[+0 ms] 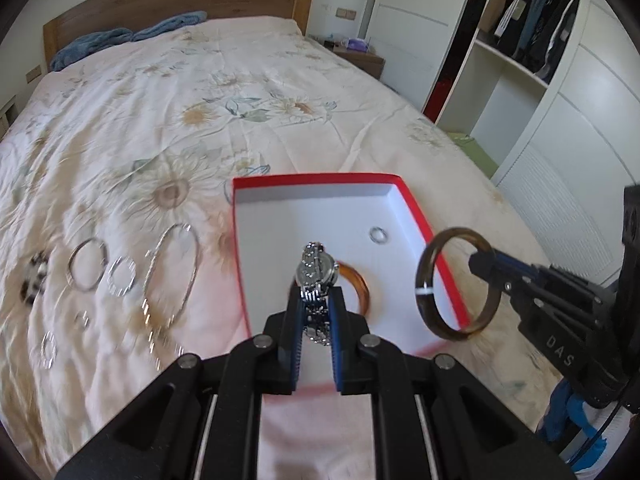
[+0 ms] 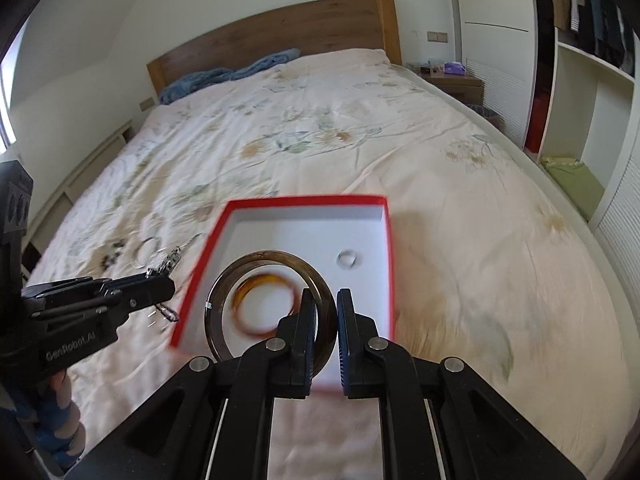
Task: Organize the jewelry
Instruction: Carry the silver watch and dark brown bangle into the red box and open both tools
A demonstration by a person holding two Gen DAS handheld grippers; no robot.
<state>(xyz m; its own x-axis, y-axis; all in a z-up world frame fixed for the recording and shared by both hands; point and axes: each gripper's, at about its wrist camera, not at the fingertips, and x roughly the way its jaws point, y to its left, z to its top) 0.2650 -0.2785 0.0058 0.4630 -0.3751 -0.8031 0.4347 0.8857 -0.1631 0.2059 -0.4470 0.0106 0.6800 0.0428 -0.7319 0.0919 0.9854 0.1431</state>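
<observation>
With left gripper pinching watch and right gripper clamping bangle, lower both inside box before releasing

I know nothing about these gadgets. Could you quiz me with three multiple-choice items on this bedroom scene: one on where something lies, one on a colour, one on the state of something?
1. Where does the small silver ring lie?
A. inside the open cardboard box
B. on the floral bedspread
C. on the wooden bedside table

2. What colour is the box's outer rim?
A. blue
B. red
C. green

3. What are the left tongs doing?
A. standing open and empty
B. clamped on a silver metal wristwatch
C. clamped on a hair clip

Answers:
1 A, the ring rests on the box's white floor, beside the amber orange bangle.
2 B, red edges frame the white inside.
3 B, the watch band sits pinched between the pads, while the right tongs hold a dark brown bangle.
</observation>
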